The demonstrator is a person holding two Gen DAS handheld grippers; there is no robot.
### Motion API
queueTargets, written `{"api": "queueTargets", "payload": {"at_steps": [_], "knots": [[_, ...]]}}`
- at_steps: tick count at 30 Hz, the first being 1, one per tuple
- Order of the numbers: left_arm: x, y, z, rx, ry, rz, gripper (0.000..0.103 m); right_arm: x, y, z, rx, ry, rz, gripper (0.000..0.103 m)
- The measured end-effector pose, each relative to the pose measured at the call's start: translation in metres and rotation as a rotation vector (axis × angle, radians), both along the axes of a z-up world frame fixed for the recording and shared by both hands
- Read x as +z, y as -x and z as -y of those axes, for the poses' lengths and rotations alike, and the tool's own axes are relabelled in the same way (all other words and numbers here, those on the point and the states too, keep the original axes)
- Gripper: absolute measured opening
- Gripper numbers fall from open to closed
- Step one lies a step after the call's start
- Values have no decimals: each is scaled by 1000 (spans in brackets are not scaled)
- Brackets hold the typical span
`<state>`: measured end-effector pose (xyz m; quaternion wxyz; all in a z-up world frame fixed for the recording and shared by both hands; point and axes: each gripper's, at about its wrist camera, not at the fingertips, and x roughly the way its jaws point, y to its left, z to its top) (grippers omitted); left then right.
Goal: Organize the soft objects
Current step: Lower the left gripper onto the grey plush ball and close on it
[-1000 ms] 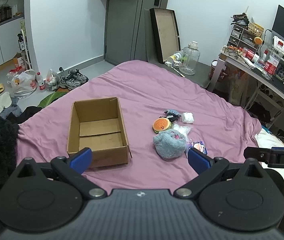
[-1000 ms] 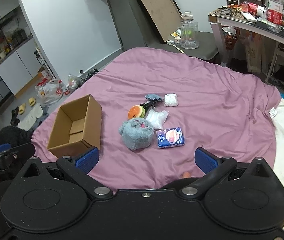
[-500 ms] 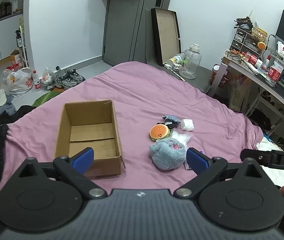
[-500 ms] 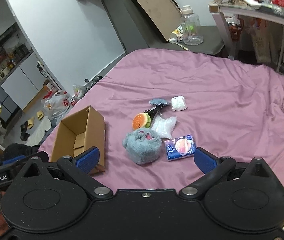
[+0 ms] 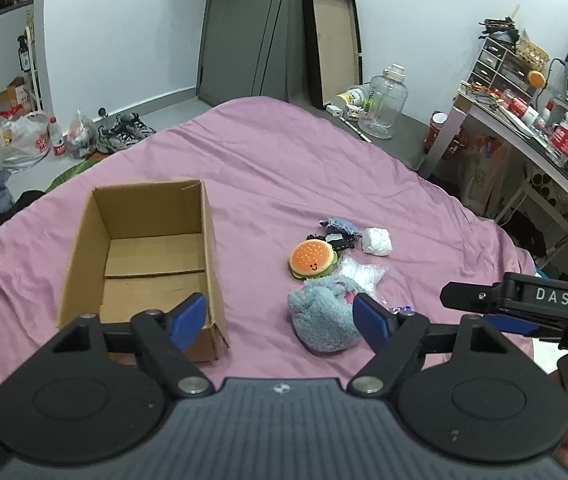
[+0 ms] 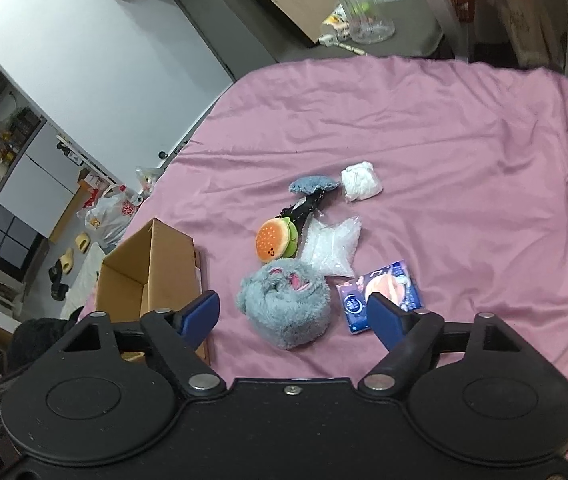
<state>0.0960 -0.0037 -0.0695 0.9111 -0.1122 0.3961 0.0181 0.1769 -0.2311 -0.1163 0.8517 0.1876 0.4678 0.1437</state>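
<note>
An open, empty cardboard box (image 5: 144,256) (image 6: 148,276) sits on the purple bedsheet (image 5: 284,168) at the left. Right of it lies a pile of soft things: a grey-blue plush (image 5: 322,316) (image 6: 284,304), a burger plush (image 5: 312,258) (image 6: 274,238), a clear plastic bag (image 6: 332,246), a blue tissue pack (image 6: 382,294), a white bundle (image 5: 377,240) (image 6: 360,182) and a small blue-grey cloth (image 6: 314,185). My left gripper (image 5: 280,318) is open and empty, above the box's near right corner. My right gripper (image 6: 294,312) is open and empty, just short of the grey-blue plush; it shows in the left wrist view (image 5: 524,304).
A desk (image 5: 544,120) with clutter stands at the right. A large clear jar (image 5: 382,106) and a framed board (image 5: 332,40) are beyond the bed. Shoes (image 5: 122,132) and plastic bags (image 5: 24,142) lie on the floor at the left.
Both grippers have moved forward and lower toward the bed. The right one has closed in on the grey-blue plush. Both stay open. Nothing on the bed has moved.
</note>
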Motion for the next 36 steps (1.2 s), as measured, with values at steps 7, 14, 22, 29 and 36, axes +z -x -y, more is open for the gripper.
{"api": "queueTargets", "payload": {"at_steps": [7, 14, 22, 29, 36], "knots": [[-19, -26, 5, 1, 40, -33, 64, -27, -25, -2, -26, -57, -70, 70], [-39, -51, 15, -13, 64, -77, 51, -50, -46, -3, -43, -82, -125, 59], [-67, -76, 26, -24, 110, -136, 36, -76, -66, -5, -51, -90, -204, 44], [-89, -92, 36, -25, 153, -178, 30, -92, -76, -7, -48, -104, -257, 41], [-109, -100, 40, -3, 171, -227, 30, -100, -79, -9, -42, -126, -277, 22]]}}
